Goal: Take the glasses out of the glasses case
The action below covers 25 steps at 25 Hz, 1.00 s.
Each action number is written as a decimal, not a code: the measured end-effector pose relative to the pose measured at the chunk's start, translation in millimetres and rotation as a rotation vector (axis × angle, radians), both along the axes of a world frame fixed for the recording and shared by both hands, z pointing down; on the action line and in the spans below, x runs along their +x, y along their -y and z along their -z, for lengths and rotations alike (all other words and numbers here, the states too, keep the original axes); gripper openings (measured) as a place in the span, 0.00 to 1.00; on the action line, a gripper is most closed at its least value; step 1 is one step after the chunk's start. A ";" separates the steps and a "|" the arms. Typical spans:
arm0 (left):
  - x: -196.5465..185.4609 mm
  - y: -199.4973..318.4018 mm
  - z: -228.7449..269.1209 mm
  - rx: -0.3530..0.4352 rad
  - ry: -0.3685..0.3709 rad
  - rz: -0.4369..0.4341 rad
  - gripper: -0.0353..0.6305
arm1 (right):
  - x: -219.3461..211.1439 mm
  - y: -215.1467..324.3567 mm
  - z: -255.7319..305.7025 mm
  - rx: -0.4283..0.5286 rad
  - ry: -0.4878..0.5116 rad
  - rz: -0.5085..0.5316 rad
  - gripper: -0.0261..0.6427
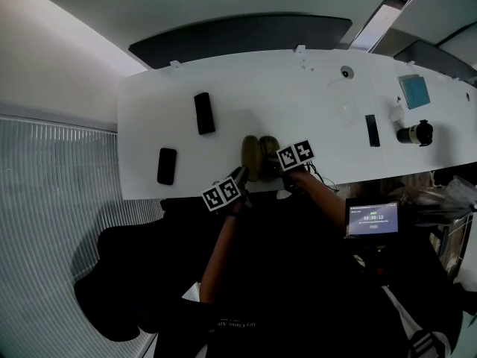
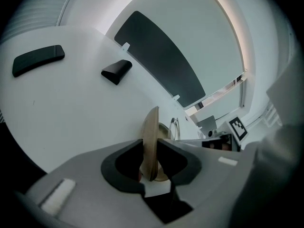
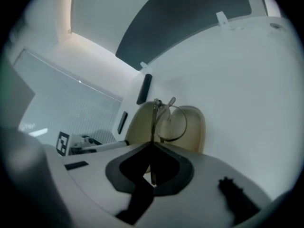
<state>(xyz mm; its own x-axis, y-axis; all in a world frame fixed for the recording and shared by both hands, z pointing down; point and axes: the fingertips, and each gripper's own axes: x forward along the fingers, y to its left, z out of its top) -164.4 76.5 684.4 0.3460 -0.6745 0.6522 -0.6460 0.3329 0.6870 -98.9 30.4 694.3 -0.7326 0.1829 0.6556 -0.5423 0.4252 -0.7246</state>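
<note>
An olive-tan glasses case (image 1: 258, 156) lies open near the white table's (image 1: 298, 95) front edge. My left gripper (image 1: 241, 177) is at the case's near left side. In the left gripper view the case's thin tan half (image 2: 152, 137) stands on edge between the jaws, and my left gripper (image 2: 151, 164) is shut on it. My right gripper (image 1: 278, 171) sits at the case's near right. In the right gripper view my right gripper (image 3: 152, 167) is shut on the dark thin arm of the glasses (image 3: 170, 122), whose wire-rimmed lenses rise in front of the open case (image 3: 195, 127).
A black phone (image 1: 167, 165) and a black oblong case (image 1: 204, 112) lie to the left on the table. To the right are a black bar (image 1: 372, 130), a camera lens (image 1: 417, 133) and a bluish card (image 1: 414, 91). A small lit screen (image 1: 371, 218) hangs below the table edge.
</note>
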 end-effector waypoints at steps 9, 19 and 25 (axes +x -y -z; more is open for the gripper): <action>-46.5 -3.1 6.5 0.029 0.183 0.041 0.20 | 47.3 28.7 34.5 -0.067 0.112 -0.163 0.07; -29.5 3.3 4.5 0.023 0.187 -0.003 0.20 | 108.3 38.9 -29.1 -0.148 -0.024 -0.236 0.07; -34.2 4.7 2.7 0.022 0.172 0.004 0.20 | 102.9 35.0 -35.2 -0.186 -0.016 -0.245 0.07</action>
<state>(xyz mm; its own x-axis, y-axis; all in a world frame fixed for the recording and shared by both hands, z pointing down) -198.6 71.8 681.7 0.2279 -0.6904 0.6866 -0.7534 0.3217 0.5735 4.0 -4.6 729.4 -0.7593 0.1204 0.6394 -0.6245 0.1412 -0.7682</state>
